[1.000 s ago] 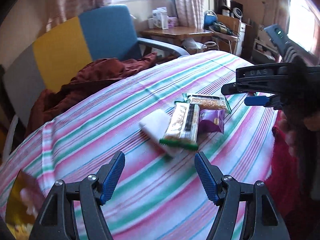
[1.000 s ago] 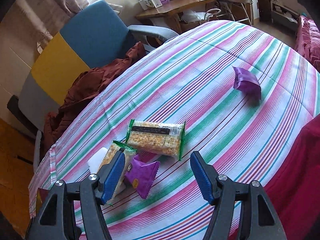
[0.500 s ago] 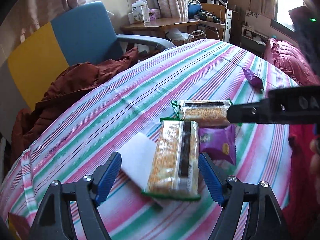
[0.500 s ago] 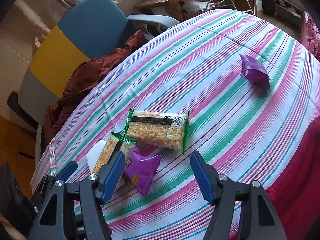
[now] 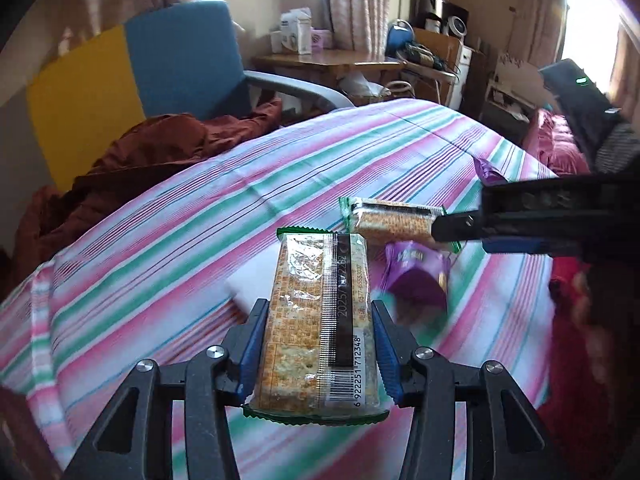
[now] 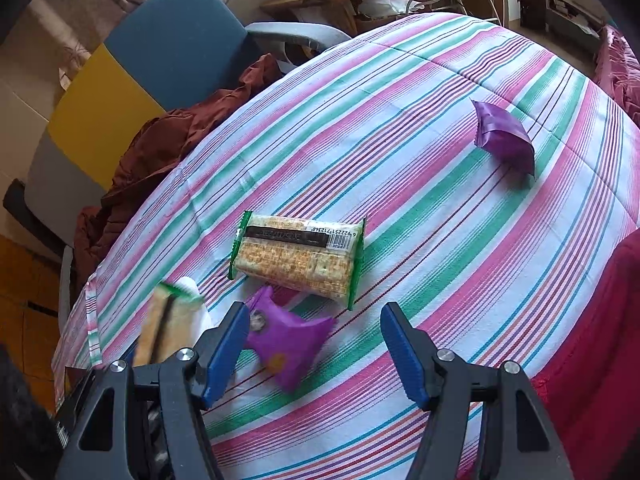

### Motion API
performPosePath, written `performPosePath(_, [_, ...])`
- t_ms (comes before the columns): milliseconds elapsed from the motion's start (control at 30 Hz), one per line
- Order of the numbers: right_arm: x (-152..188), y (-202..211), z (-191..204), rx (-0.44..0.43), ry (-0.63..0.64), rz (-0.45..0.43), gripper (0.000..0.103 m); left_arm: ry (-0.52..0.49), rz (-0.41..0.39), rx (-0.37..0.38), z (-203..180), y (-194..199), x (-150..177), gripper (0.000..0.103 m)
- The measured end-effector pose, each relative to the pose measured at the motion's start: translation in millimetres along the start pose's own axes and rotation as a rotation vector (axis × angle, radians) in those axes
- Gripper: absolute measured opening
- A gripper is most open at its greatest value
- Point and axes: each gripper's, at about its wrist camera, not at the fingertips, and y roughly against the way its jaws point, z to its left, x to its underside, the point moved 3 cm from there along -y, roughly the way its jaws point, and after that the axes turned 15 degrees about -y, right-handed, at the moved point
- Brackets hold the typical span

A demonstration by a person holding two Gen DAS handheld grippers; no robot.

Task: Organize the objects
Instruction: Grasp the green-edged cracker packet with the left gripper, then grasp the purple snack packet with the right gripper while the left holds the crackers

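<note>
Crackers first, from the left wrist view: the left gripper [image 5: 318,346] has just been closing, and its blue pads now pinch the near cracker pack [image 5: 320,320] by its long sides. That pack's long axis runs straight out along the fingers, far end toward the second cracker pack [image 5: 396,222], which lies crosswise on the striped tablecloth [image 5: 168,240]. A purple snack pouch [image 5: 416,280] sits just right of the held pack, blurred. A white block [image 5: 250,286] peeks out beneath; I can't say whether the pack is clear of it.

Over to the right wrist view: the right gripper [image 6: 314,346] hovers with jaws spread and empty, the nearer pouch [image 6: 288,340] lying between and just beyond them. Another purple pouch [image 6: 504,136] rests well apart, far right. For that one, the right hand is plainly nearer.
</note>
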Motion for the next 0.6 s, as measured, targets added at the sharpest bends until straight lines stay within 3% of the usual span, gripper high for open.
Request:
performPosePath(200, [2,0,4,0.012,0.026,-0.007,0.069,0.143,0.057,-0.065,6,42,63,0.05])
performPosePath(367, [9,-5,19,0.033,0.121,-0.01,0.069,0.259,0.169,-0.094,8,35,117,0.05])
performPosePath(600, [22,-20,44,0.129,0.321,-0.048,0.069,0.208,0.106,-0.113,4,36,122,0.05])
